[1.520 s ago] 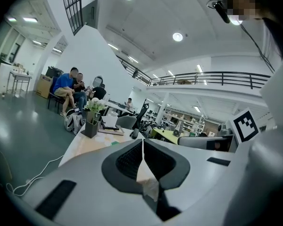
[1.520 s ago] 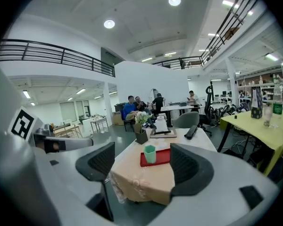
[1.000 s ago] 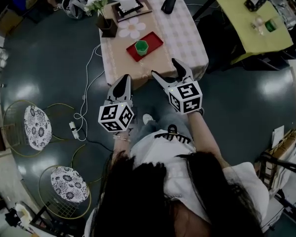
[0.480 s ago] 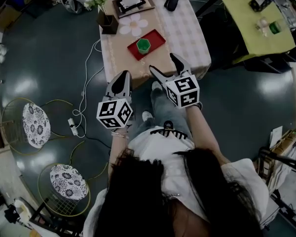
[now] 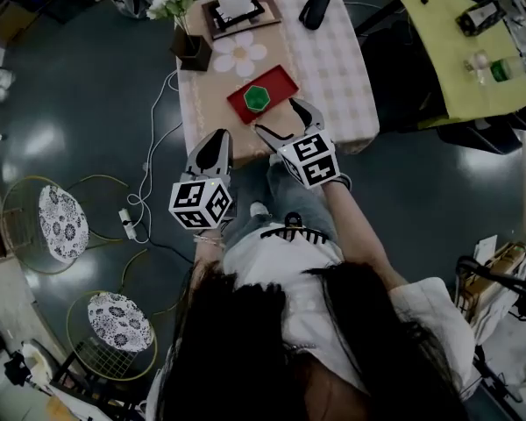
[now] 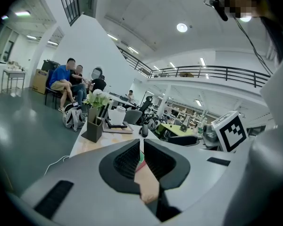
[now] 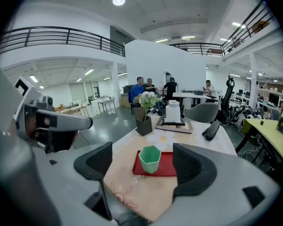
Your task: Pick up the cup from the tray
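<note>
- The green cup [image 5: 258,98] stands upright on the red tray [image 5: 282,81]
- The right gripper [image 5: 282,119] is wide open and empty, just short of the tray; the left gripper [image 5: 217,140] is closed on nothing
- The cup is probably light, stiff and slick: grip two opposite flat sides at mid-height

The dark glossy floor [image 5: 88,86] is reflecting ceiling lights [image 7: 118,1]. A desk [image 5: 333,60] in checked cloth is standing near a yellow-green desk [image 5: 447,51]. Two round patterned stools [image 5: 63,224] are sitting well apart from them. A railed balcony [image 7: 52,34] is running overhead.

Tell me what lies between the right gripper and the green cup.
Right gripper view: only bare beige table runner and the near rim of the red tray separate the open right gripper from the green cup.
</note>
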`<state>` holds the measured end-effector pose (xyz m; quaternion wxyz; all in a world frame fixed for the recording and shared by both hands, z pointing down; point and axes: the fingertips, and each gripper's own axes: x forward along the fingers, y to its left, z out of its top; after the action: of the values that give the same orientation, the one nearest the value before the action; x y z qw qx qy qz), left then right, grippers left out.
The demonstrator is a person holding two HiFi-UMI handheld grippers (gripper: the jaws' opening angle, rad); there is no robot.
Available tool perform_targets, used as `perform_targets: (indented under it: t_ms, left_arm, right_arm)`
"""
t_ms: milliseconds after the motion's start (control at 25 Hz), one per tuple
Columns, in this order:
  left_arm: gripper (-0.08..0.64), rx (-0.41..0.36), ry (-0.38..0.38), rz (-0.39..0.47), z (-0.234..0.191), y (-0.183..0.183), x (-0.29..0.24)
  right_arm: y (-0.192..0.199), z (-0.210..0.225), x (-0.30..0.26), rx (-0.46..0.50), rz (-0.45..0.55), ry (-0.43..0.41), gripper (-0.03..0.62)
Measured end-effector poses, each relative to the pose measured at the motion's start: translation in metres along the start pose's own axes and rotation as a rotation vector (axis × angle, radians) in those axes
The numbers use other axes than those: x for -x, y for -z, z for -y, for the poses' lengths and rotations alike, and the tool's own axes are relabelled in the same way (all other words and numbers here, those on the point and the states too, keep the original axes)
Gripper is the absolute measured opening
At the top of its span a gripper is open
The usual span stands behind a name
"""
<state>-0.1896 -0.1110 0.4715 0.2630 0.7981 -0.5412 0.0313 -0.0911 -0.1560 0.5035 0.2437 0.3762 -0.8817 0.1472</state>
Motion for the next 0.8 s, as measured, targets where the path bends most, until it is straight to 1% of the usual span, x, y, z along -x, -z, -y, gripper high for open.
perform_targets:
  t_ms: [120, 320, 440, 600, 720, 800]
  left_arm:
    - [0.018, 0.021, -0.018, -0.002, -0.006, -0.001, -0.012]
    - [0.018, 0.034, -0.066, -0.024, -0.021, -0.002, -0.030]
    - [0.018, 0.044, -0.091, -0.043, -0.030, -0.001, -0.042]
    - [0.018, 0.071, -0.119, -0.055, -0.038, -0.002, -0.055]
    - [0.018, 0.072, -0.136, -0.058, -0.043, -0.005, -0.061]
    - [0.018, 0.069, -0.144, -0.061, -0.044, -0.006, -0.067]
  right_arm:
    - [0.001, 0.008, -0.017, 0.017, -0.027, -0.024, 0.385]
    - [0.004, 0.018, -0.049, 0.056, -0.064, -0.053, 0.385]
    - [0.008, 0.018, -0.067, 0.081, -0.104, -0.092, 0.385]
    - [0.016, 0.018, -0.089, 0.149, -0.160, -0.130, 0.385]
    - [0.023, 0.016, -0.103, 0.213, -0.200, -0.164, 0.385]
    - [0.031, 0.015, -0.110, 0.234, -0.231, -0.190, 0.385]
